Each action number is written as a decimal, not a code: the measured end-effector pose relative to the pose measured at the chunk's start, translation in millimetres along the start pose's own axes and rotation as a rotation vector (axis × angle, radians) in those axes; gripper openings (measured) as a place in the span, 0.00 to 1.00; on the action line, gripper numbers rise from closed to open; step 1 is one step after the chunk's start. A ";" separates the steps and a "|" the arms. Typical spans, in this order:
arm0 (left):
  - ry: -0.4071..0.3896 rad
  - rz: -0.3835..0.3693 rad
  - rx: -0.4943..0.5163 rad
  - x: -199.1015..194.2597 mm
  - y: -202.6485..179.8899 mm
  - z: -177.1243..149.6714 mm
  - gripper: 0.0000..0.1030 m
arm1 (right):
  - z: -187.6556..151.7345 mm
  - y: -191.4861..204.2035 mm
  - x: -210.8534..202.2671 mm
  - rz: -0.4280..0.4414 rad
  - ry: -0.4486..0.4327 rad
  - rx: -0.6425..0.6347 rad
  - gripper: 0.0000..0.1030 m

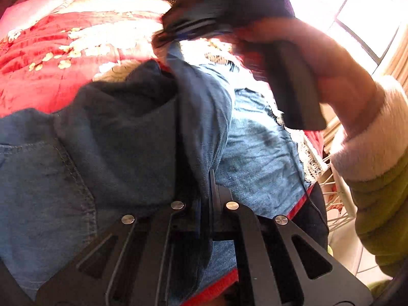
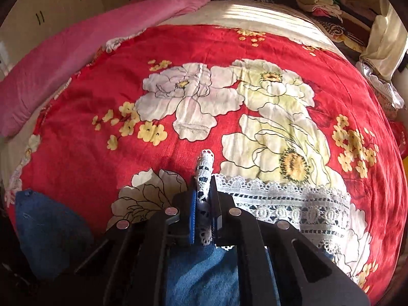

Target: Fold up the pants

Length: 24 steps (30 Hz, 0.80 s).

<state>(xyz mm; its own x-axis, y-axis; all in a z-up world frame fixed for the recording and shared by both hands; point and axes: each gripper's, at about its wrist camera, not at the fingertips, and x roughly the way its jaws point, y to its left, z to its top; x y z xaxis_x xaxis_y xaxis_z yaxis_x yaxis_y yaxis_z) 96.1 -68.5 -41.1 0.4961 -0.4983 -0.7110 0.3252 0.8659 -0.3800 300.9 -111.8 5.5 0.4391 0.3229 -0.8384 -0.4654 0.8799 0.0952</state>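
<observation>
pinching a raised fold of dark denim, the left gripper (image 1: 204, 191) sits at the near edge of its own view, its black fingers (image 1: 215, 191) drawn tight together on the cloth of the pants (image 1: 114, 140). the fabric stands up between them and drapes off to either side: a darker inner face with a stitched pocket seam to the left, a paler blue leg to the right, edged along its far side with white lace trim (image 1: 312, 163). the pants lie on a bed under a red floral blanket (image 1: 38, 76).

past the fold, the person's right hand (image 1: 339, 76) comes in from the right side of that view, wrapped around a black handle, with a fluffy white cuff (image 1: 367, 150) and an olive sleeve (image 1: 385, 216) behind it. the tool it carries is blurred.

in the right wrist view, the right gripper (image 2: 204, 204) is closed on the lace trim (image 2: 280, 201), a bunched strip of which pokes up between the fingers (image 2: 216, 204), one of them faced with blue padding. blue denim (image 2: 201, 275) shows below the fingers, and another patch of it at the lower left. the lace band runs off to the right across the blanket's (image 2: 89, 140) big pale flowers.

farther back lie a pink pillow (image 2: 76, 51), a cream sheet, and at the far right a pile of folded clothes (image 2: 321, 2).
</observation>
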 end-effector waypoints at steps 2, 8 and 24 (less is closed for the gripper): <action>-0.017 -0.005 0.011 -7.2 0.2 1.5 0.00 | -10.4 -17.7 -31.9 0.034 -0.076 0.059 0.07; -0.055 -0.014 0.044 -21.3 -5.4 3.9 0.00 | -64.6 -74.2 -125.9 0.056 -0.245 0.235 0.07; -0.038 -0.042 0.268 -26.8 -50.7 -12.4 0.00 | -242.3 -116.9 -190.0 0.062 -0.338 0.551 0.07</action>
<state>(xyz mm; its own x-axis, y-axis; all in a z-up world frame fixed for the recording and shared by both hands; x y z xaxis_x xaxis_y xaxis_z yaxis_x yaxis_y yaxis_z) 56.3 -98.5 -10.2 0.5058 -0.5392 -0.6733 0.5449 0.8048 -0.2352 85.8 -360.4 23.6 0.6838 0.3912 -0.6160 -0.0745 0.8772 0.4744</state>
